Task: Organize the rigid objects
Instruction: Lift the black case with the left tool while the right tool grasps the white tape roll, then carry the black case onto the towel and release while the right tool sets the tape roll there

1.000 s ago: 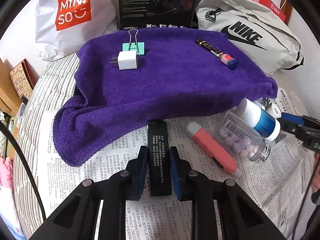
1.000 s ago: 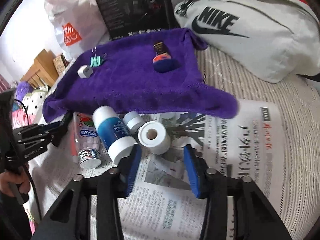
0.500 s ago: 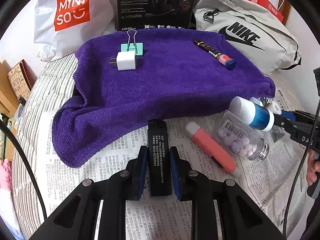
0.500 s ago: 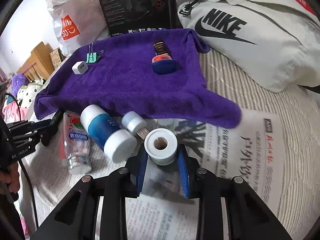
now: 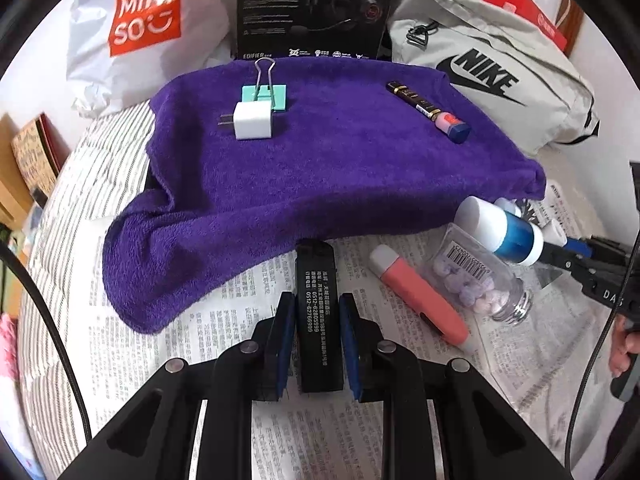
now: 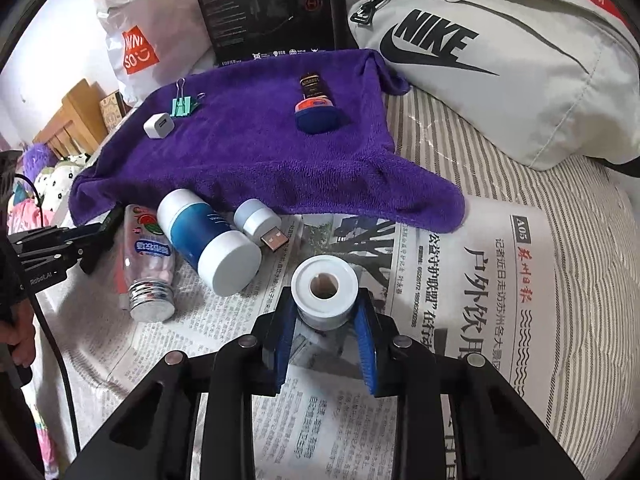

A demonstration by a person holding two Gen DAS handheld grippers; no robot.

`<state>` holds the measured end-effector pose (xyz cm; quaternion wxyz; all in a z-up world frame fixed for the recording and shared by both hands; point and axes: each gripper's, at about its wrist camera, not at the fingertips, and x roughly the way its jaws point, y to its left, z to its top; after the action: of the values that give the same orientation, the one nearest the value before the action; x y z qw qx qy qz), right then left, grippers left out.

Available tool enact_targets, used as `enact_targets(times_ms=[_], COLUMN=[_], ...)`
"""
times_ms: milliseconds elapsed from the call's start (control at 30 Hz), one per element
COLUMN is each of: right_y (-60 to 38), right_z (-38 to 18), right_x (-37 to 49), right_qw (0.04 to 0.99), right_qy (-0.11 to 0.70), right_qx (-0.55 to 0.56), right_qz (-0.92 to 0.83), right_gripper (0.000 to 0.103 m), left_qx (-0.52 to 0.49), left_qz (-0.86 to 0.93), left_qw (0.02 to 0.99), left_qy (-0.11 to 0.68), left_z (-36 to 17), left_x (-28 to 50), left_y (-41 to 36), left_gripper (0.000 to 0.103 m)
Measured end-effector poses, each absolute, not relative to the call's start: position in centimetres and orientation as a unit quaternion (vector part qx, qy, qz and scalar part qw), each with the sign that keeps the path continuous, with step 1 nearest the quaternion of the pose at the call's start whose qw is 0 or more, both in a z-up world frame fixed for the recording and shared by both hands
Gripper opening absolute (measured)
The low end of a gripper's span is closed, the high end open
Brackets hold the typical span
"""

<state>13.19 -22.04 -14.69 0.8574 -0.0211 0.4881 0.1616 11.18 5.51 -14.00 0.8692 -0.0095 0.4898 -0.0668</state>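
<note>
A purple towel (image 5: 320,184) lies over black-on-white newsprint (image 6: 460,280) and grey-striped bedding (image 6: 520,184).

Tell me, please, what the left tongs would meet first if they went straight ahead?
Probably the purple towel's near edge: the left tongs, shut on a black bar, point straight at it. Depth is uncertain.

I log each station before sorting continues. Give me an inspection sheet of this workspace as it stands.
Surface: newspaper on striped bedding; purple towel behind it.
Job's things: charger, binder clip and pen on the towel; blue bottle, candy bottle, USB light and coral tube on the newspaper.
Clutter: nothing seen.
Grippers: left hand-held gripper shut on black bar; right hand-held gripper shut on white roll.
Cables: black cable at the left.
Surroundings: Miniso bag, black box, Nike bag.
</note>
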Motion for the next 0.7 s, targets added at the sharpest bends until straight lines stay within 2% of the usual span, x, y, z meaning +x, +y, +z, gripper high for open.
enact_targets(times_ms=[700], right_y=[-22.2], right_z=[-11.3], right_x=[13.6], right_qw=[0.863], right_qy=[0.465], right_qx=[-0.013], right_qz=[0.195], right_gripper=[0.029], left_qx=[-0.015], left_qz=[-0.075], left_qw=[0.875], left_qy=[0.477], left_z=[-10.4], left_x=[9.7], left_y=[5.6], left_gripper=[0.021])
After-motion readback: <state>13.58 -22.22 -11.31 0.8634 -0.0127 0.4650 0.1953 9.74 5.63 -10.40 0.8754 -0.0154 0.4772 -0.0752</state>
